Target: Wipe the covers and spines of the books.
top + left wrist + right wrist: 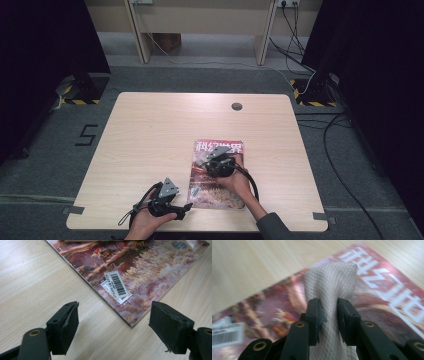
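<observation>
Grey carpet and dark drapes ring my pale wooden worktop [150, 135], with one cable hole near its far edge. One magazine [218, 175] lies flat on the near right part of it, red title band pointing away from me, its barcode sticker [117, 284] near the corner closest to my left hand.

My right tool [218, 162] sits over the cover, its jaws pinching one folded beige cloth [329, 282], which bulges up between the pads. I judge I am mid-wipe, dragging the cloth across the cover. Next I should keep the pinch firm and sweep flat, pressing lightly so the magazine does not skid.

My left tool [176, 212] rests at the near edge just left of the magazine, jaws spread wide with nothing between them, aimed at that corner. It could pin the corner down.

Count: one magazine, one cloth, two tools.
</observation>
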`<control>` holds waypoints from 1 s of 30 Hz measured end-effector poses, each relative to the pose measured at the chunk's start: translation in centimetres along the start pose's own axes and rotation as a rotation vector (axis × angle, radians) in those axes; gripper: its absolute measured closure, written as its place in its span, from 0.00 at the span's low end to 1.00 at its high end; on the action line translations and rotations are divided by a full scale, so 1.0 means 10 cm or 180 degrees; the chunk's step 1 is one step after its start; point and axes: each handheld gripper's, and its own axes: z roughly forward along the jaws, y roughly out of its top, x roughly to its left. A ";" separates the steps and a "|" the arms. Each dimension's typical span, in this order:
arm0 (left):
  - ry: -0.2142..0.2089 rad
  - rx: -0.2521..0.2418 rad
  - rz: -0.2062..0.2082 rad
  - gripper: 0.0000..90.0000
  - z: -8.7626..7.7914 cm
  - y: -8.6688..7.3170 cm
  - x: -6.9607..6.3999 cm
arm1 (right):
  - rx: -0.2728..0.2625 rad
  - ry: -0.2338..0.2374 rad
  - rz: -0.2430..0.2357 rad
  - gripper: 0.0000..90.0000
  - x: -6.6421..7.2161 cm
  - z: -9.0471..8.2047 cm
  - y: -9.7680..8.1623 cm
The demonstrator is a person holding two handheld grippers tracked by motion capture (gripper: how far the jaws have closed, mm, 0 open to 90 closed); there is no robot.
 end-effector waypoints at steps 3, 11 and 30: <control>-0.0002 -0.0001 -0.0005 0.26 0.01 0.00 0.00 | -0.0019 -0.0049 0.0061 0.79 -0.10 -0.01 -0.03; -0.0023 0.0019 0.0025 0.25 0.03 0.01 -0.02 | -0.0006 -0.0048 -0.0016 0.81 -0.02 0.00 -0.01; -0.0025 -0.0004 0.0042 0.25 -0.01 0.00 -0.02 | -0.0011 0.0374 -0.0293 0.80 0.40 0.04 0.09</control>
